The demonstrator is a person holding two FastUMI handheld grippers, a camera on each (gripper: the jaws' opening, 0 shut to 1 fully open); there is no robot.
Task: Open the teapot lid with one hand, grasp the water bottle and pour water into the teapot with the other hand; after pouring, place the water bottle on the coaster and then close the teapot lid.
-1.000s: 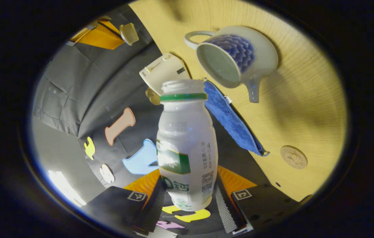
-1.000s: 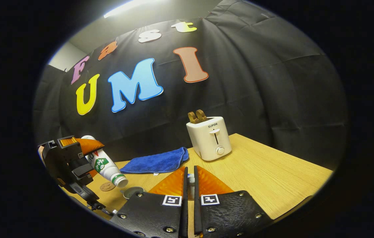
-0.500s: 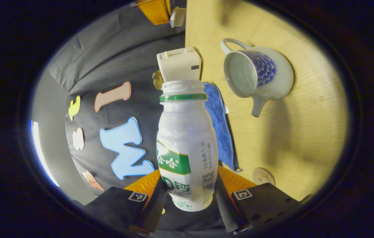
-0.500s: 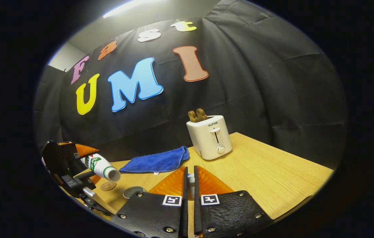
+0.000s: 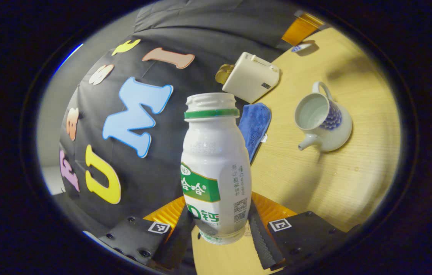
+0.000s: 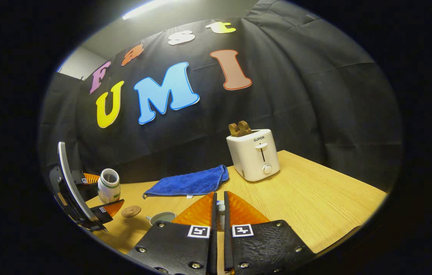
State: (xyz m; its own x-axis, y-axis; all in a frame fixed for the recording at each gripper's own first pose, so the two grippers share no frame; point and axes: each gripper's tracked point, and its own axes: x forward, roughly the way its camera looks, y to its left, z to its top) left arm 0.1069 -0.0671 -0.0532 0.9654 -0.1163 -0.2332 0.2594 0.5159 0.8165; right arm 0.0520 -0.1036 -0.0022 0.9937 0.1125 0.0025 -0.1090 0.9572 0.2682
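Each gripper is built from black textured plates fastened with round screws, and each plate carries a small square black-and-white marker near its inner top corner. On the left gripper (image 5: 221, 229), ribbed pads line the inner faces at 6 o'clock. The right gripper (image 6: 220, 214) shows silver screw heads along its plates' lower edges.

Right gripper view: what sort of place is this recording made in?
Most likely a staged recording booth, not a real kitchen: black cloth hangs as the backdrop behind a bare wooden table set with a few household props, a toaster and a blue towel.
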